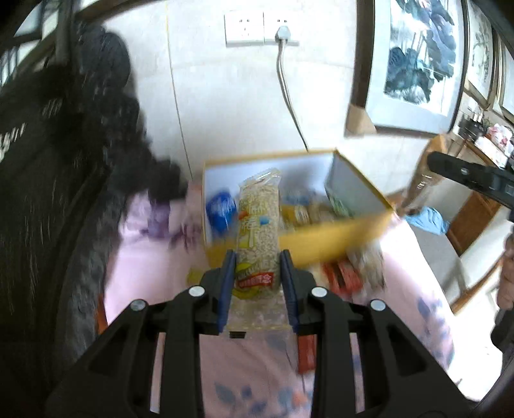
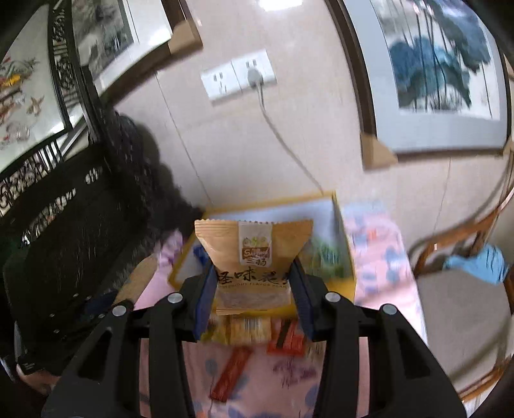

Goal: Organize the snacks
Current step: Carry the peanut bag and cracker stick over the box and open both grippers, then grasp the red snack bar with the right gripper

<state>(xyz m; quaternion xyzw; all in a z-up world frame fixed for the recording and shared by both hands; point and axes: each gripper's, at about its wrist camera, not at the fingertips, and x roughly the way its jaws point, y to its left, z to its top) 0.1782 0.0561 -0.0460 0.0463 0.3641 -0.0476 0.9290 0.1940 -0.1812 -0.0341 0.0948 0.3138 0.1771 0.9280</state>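
Both grippers were mid-carry. The left gripper (image 1: pixel 257 273) had its fingers closed on a clear grain bar (image 1: pixel 258 238), the right gripper (image 2: pixel 253 289) on a brown snack packet (image 2: pixel 253 254). Just beyond both fingertips stood the open yellow box (image 1: pixel 337 238); next, each likely needed lowering inside and releasing. Loose snacks (image 2: pixel 286 337) lay beneath the fingers on a pink floral cloth (image 1: pixel 154 267), with a socketed wall (image 1: pixel 231 96) beyond.

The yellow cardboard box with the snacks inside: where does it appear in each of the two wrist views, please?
Left wrist view: the yellow cardboard box lies at the centre, open, just beyond the left gripper, which holds a clear grain-snack packet.
Right wrist view: the box is at the centre, mostly hidden behind the brown snack packet in the right gripper.
Shared landmark: the white wall socket with its plugged-in cable.
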